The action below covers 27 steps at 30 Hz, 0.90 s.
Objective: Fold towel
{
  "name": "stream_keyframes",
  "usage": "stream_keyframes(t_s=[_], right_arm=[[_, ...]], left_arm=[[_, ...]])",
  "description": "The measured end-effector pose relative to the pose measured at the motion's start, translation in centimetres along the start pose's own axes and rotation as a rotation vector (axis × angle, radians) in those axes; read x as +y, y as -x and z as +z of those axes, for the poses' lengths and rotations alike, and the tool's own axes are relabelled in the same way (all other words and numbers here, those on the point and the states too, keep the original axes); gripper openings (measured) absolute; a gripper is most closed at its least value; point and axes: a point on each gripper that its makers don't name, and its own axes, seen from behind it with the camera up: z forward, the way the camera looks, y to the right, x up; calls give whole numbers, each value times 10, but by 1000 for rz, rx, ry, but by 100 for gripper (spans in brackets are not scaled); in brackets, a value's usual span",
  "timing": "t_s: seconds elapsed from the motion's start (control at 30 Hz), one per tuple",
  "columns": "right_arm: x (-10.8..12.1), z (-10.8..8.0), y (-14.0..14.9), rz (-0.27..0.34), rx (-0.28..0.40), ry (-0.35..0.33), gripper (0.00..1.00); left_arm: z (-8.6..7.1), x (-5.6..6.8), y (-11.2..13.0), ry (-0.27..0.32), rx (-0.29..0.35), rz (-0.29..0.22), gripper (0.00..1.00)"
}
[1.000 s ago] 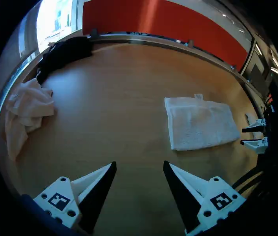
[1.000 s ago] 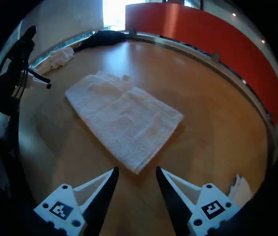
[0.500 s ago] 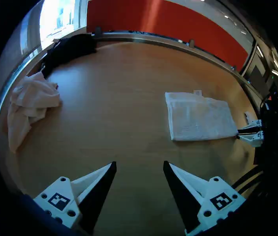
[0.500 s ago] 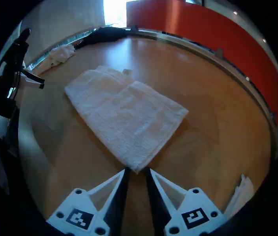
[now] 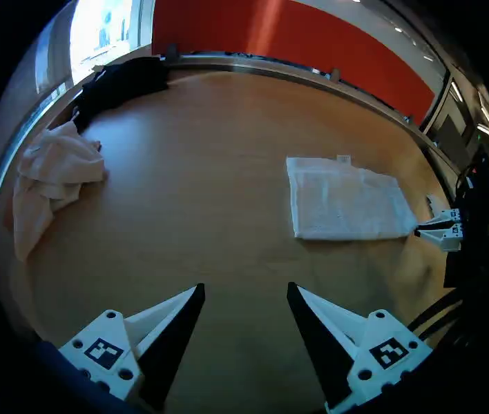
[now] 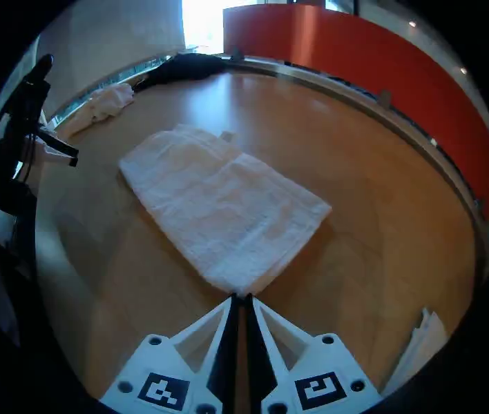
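Note:
A white towel [image 5: 344,200], folded into a rectangle, lies flat on the wooden table [image 5: 196,193]. In the right gripper view the towel [image 6: 224,207] has one corner pointing straight at me. My right gripper [image 6: 241,298] is shut, and that near corner is pinched between its tips. The left gripper view shows this right gripper [image 5: 418,231] at the towel's right corner. My left gripper [image 5: 244,290] is open above bare wood, well short of the towel. The right gripper view shows the left gripper [image 6: 58,146] off to the left.
A crumpled white cloth [image 5: 54,172] lies near the table's left edge, with a black bundle [image 5: 120,83] behind it. A red panel [image 5: 279,34] runs along the far edge. More white folded fabric [image 6: 420,341] sits at the right gripper's lower right.
My right gripper moved forward to the towel's near corner and its fingers went from open to shut. The left gripper stayed open and almost still.

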Motion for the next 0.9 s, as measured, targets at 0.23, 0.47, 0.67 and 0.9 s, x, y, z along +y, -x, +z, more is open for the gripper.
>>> stream_keyframes(t_s=[0.23, 0.47, 0.67, 0.9], right_arm=[[1, -11, -23, -20, 44, 19, 6], [-2, -25, -64, -76, 106, 34, 6], [-10, -36, -106, -149, 157, 36, 6], [-20, -42, -139, -227, 185, 31, 5]], left_arm=[[-2, 5, -1, 12, 7, -4, 88], [-8, 5, -3, 15, 22, -10, 88], [-14, 3, -5, 17, 36, -23, 88], [-21, 3, -9, 22, 52, -36, 88]])
